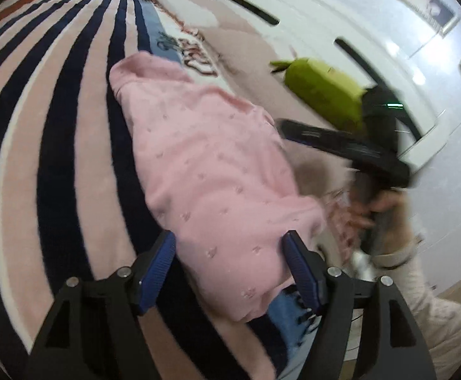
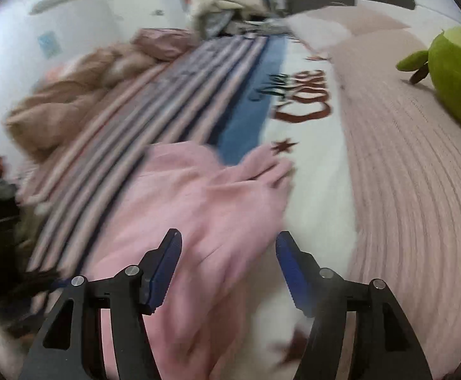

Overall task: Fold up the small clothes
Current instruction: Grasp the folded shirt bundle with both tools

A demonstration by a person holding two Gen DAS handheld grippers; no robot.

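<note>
A small pink garment [image 1: 211, 171] lies partly folded on a striped blanket [image 1: 56, 120] on a bed. My left gripper [image 1: 229, 250] is open, its blue pads on either side of the garment's near end, just above it. In the right wrist view the same pink garment [image 2: 198, 209] lies crumpled ahead. My right gripper [image 2: 227, 250] is open and empty above it. The right gripper [image 1: 350, 145] also shows in the left wrist view, blurred, beyond the garment's right side, held by a hand.
A green plush toy [image 1: 322, 91] lies on the pink bedspread [image 2: 414, 190] at the right. A beige blanket heap [image 2: 62, 107] and piled clothes sit at the far left. White cabinets [image 1: 341, 15] stand behind the bed.
</note>
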